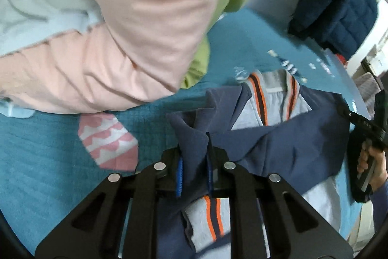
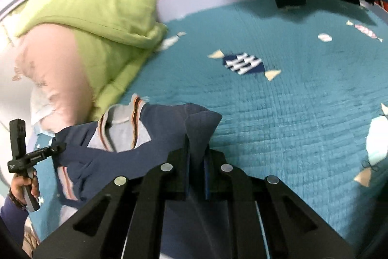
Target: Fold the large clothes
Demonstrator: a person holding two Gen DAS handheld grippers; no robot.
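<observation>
Both grippers are clamped down on the navy garment (image 1: 278, 145): left gripper (image 1: 194, 162) pinches one bunched edge, right gripper (image 2: 196, 162) another. The garment's grey lining with orange stripes shows at 12 o'clock from the left one. It sits on a teal quilt (image 2: 291, 113), with a pink pillow (image 1: 145, 28) and green pillow (image 2: 97, 16) around 10 o'clock and a dark blue jacket (image 1: 339, 11) at 2.

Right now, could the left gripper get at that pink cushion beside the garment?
Probably not yet: the left gripper is shut on the navy garment. The pink cushion lies close on the teal bedspread with nothing between, so it must let go first.
</observation>
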